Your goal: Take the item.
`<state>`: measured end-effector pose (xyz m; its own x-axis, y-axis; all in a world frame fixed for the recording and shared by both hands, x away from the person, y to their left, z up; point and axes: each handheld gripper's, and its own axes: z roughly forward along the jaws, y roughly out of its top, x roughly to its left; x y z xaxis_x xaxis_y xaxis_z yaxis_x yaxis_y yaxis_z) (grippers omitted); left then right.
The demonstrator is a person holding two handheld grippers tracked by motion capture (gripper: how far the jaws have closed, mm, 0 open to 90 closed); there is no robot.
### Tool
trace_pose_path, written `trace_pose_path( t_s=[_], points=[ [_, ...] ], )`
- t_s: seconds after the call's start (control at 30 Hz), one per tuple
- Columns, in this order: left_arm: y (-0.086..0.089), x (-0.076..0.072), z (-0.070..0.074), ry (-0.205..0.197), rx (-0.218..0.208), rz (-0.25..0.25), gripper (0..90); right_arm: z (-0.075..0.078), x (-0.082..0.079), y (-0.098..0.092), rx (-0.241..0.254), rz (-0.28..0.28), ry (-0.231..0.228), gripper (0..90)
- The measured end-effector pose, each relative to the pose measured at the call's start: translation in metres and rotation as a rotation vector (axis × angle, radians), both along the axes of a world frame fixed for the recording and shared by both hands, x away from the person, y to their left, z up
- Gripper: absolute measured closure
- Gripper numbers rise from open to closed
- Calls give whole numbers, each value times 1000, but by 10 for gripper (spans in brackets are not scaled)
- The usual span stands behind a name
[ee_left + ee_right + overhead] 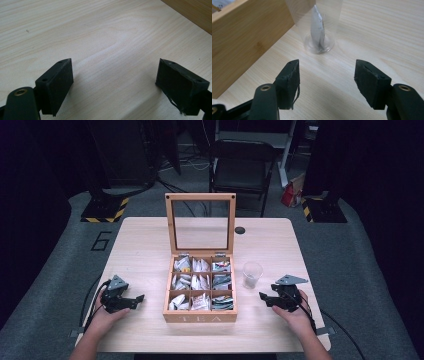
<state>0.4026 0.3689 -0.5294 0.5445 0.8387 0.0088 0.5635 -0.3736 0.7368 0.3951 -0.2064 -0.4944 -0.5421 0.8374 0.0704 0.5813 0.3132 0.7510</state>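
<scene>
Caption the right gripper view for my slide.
Open right gripper faces a clear cup holding a tea bag, beside the wooden box.

A black folding chair (243, 164) stands behind the table, perhaps unoccupied.

Pale wooden table (150, 245), open wooden tea box (200, 315) at centre, clear plastic cup (251, 275) just beside it

A: Identify the item nearest the open box.
B: A clear plastic cup (252, 274), upright on the light wooden table (145, 245), just right of the open wooden tea box (200, 316).
A: Contents?
B: One silver-grey foil tea sachet (317, 30), standing on end inside the cup, tilted slightly.
</scene>
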Motion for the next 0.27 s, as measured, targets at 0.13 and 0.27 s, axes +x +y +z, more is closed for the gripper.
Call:
trace_pose_path(
  t_s=[0.13, 0.27],
  points=[
    [0, 0, 0, 1, -1, 0, 137, -3, -1, 1, -16, 20, -3, 348],
    [0, 0, 0, 1, 0, -1, 138, -4, -2, 4, -5, 1, -21, 184]
  ],
)
